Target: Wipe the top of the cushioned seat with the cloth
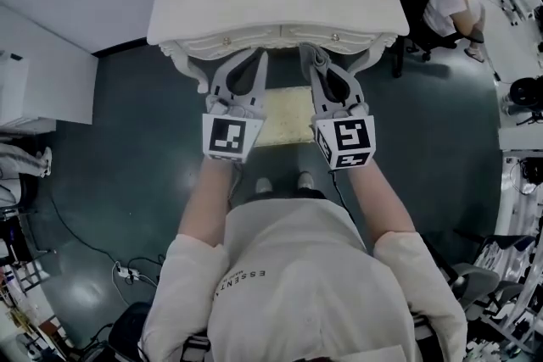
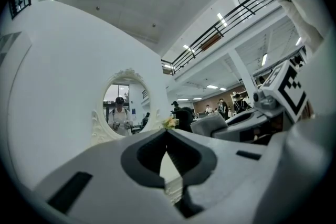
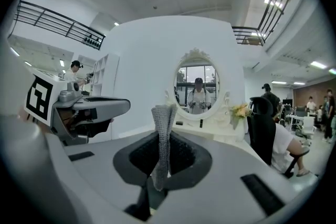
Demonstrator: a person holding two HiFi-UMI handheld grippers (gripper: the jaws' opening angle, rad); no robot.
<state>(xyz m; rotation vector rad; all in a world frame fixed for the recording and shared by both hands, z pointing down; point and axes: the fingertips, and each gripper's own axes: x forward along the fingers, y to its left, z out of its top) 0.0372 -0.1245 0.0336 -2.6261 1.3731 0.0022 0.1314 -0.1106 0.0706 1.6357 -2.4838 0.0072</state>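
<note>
grey knitted cloth (image 3: 165, 115): narrow strip standing upright, clenched in the jaws of the right hand-held gripper (image 3: 167, 136), at the front edge of the white carved counter (image 1: 276, 4). pale yellow cushioned seat (image 1: 284, 116): just in front of that counter, below both grippers. left hand-held gripper (image 2: 167, 132): jaws pressed together, empty.

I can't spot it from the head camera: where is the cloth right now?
The cloth is clamped in the right tool, upright mid-frame in the right gripper view, facing the vanity mirror.
</note>
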